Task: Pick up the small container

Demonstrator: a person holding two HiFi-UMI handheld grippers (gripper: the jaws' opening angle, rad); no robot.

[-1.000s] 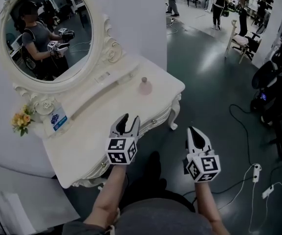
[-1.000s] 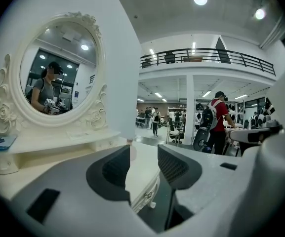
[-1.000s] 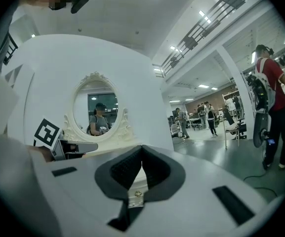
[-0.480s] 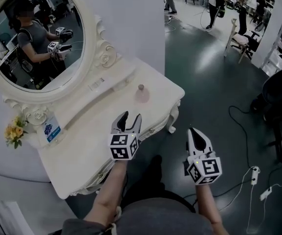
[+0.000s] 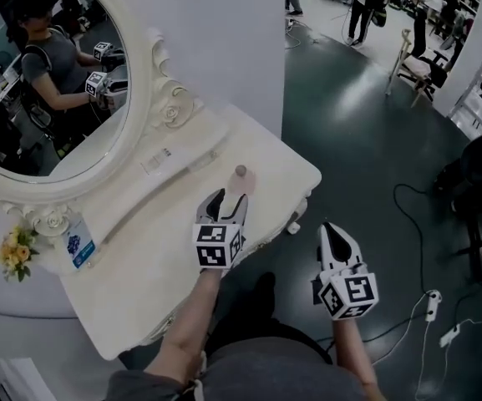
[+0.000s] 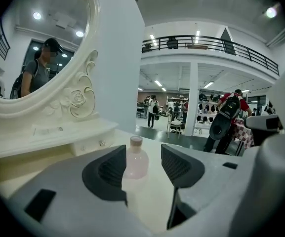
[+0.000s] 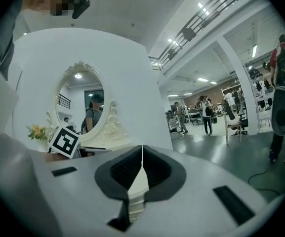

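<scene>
The small container, a pale pink bottle (image 5: 240,180) with a brownish cap, stands upright near the right end of the white vanity table (image 5: 140,257). My left gripper (image 5: 229,200) hovers over the table just short of it, jaws opening. In the left gripper view the bottle (image 6: 134,158) shows in the gap just ahead of the gripper (image 6: 143,154), and neither pad touches it. My right gripper (image 5: 332,229) hangs over the dark floor, right of the table. It is shut with nothing held, its pads (image 7: 142,157) meeting.
An oval mirror (image 5: 48,82) in an ornate white frame backs the table, with yellow flowers (image 5: 17,249) and a small card (image 5: 78,247) at its base. Cables (image 5: 408,199) and a white handset (image 5: 430,303) lie on the floor at right. People (image 5: 362,7) and a chair (image 5: 408,61) stand far back.
My left gripper has moved forward over the table toward the pink bottle, and its jaws have spread wider. The right gripper has hardly moved.
</scene>
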